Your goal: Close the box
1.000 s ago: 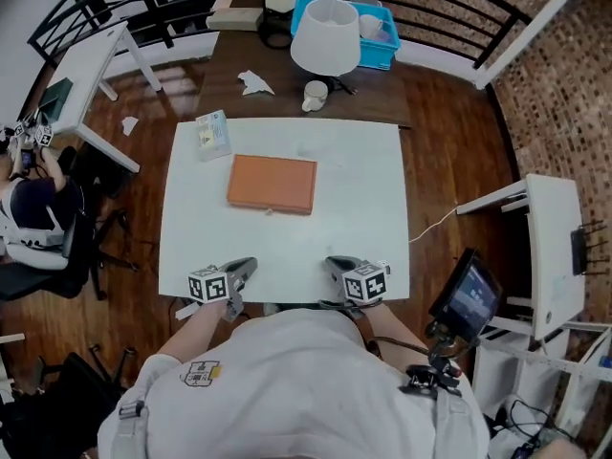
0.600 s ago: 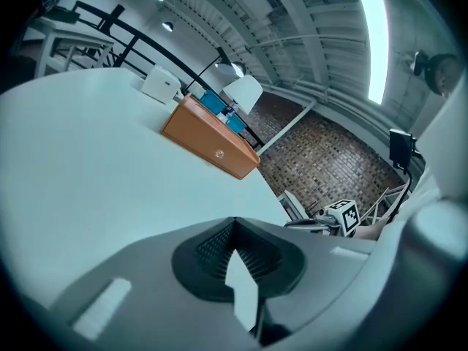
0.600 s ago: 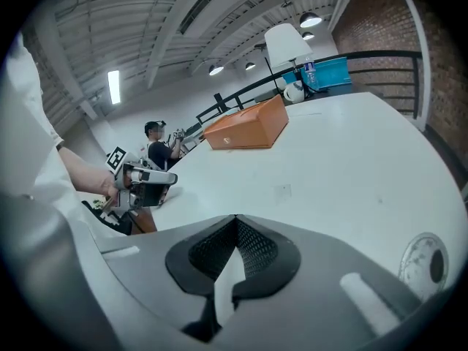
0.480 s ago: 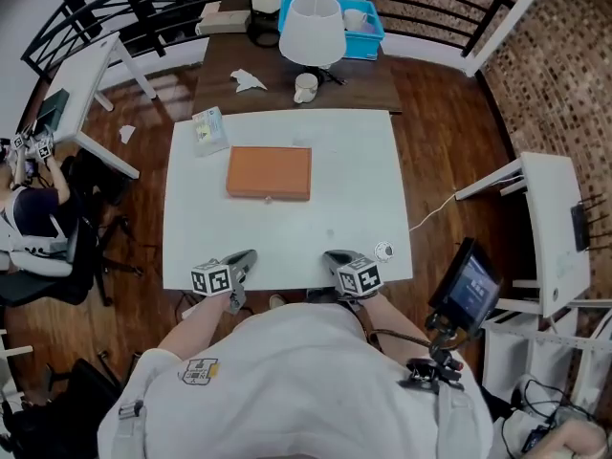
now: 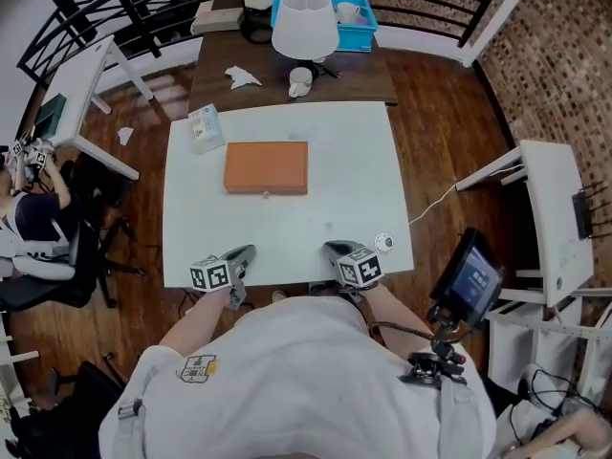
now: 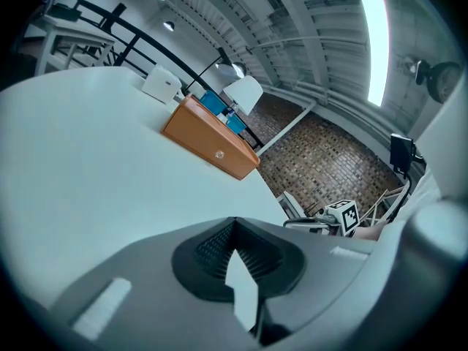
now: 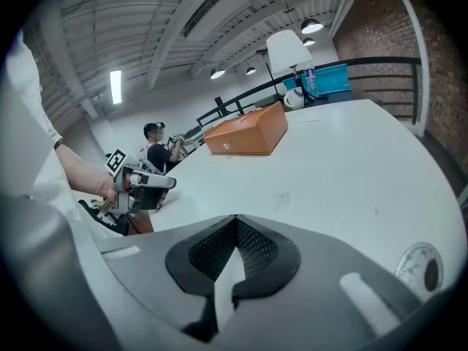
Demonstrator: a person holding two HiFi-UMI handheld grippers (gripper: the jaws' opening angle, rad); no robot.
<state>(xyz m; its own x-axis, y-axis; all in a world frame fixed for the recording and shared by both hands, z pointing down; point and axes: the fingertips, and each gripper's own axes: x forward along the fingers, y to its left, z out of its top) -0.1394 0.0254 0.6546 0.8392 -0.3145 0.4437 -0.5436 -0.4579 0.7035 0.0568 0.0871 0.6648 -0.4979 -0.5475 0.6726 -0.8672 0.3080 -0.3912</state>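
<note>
- My left claw [image 5: 243,254] is at the near edge of the white rectangular table [image 5: 354,180]. Its jaws are pressed together at the tips, with nothing between them.
- My right claw [image 5: 335,250] is at the same edge, apart from the left one. Its jaws also meet and grip nothing.
- A small round white disc [image 5: 383,244] lies on the table just to the right of my right claw.
- Farther out, the flat orange rectangular box [image 5: 266,167] lies left of the table's centre. Its lid is down flat and a small catch shows on the side facing me. Its contents are out of sight, and neither claw touches it.
- A small pale packet [image 5: 205,128] lies at the far left corner, near the box but apart from it.
- Beyond the white table, a dark brown wooden table [image 5: 373,79] carries a crumpled white paper [image 5: 242,76] and a white mug [image 5: 300,82].
- At its far side stand a white lampshade [image 5: 305,22] and a blue plastic bin [image 5: 363,34]. The bin holds a white cup [image 5: 348,11], and the shade hides the rest of it.
</note>
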